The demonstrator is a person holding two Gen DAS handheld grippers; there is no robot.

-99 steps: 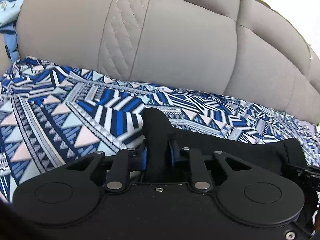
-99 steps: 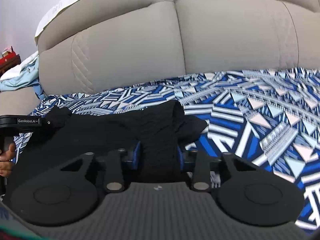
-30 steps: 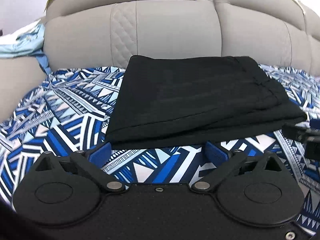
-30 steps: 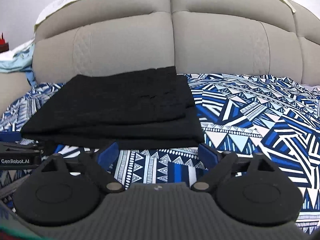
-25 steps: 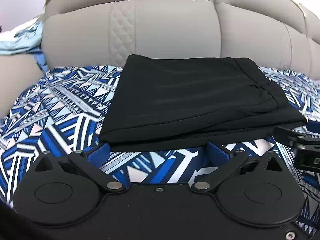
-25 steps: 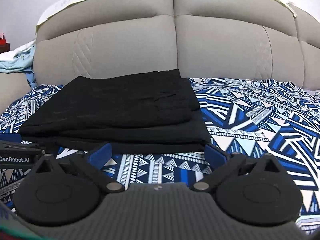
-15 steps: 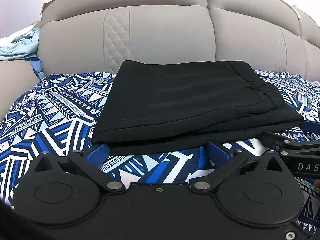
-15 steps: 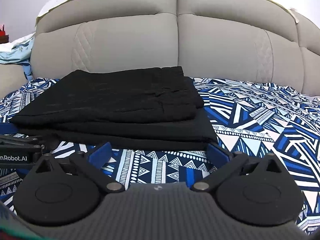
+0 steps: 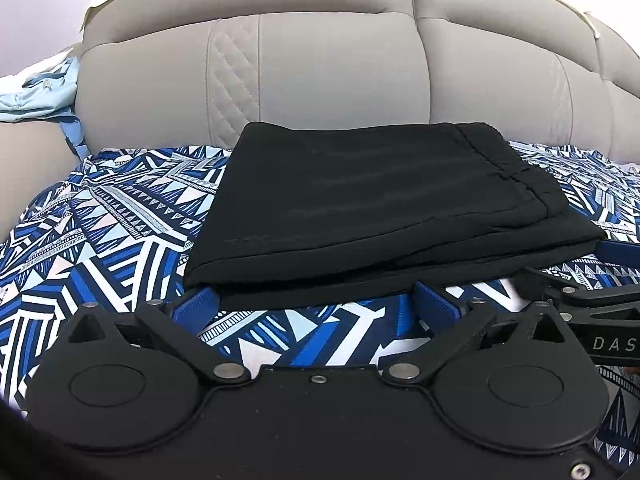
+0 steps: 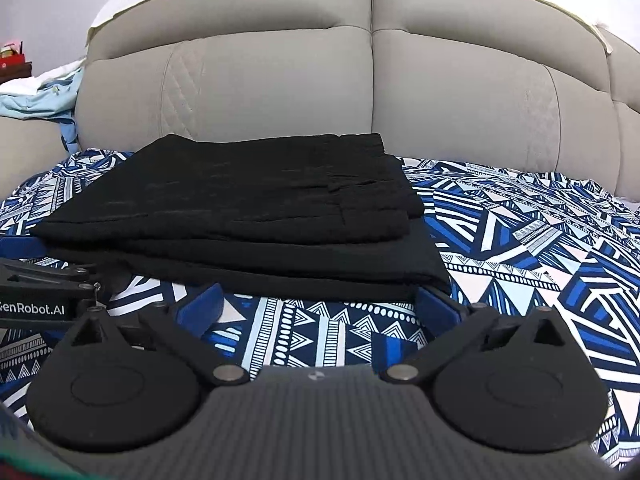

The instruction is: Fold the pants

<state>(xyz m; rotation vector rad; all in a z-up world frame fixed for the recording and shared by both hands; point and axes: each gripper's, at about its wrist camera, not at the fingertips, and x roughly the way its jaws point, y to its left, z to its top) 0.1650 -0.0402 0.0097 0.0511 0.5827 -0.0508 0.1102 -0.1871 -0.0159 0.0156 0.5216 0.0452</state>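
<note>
We judge the fold done: the black fabric pants [image 9: 376, 208] lie stacked at 12 o'clock on the blue patterned bedspread [image 9: 100, 220]; our left gripper [image 9: 316, 308] and right gripper [image 10: 318, 306] gape wide, empty; withdraw both straight back, clear of the near hem.

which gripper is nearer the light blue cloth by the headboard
Left. The left gripper is at the pants' end nearest the light blue cloth; the right gripper is at the far end.
</note>
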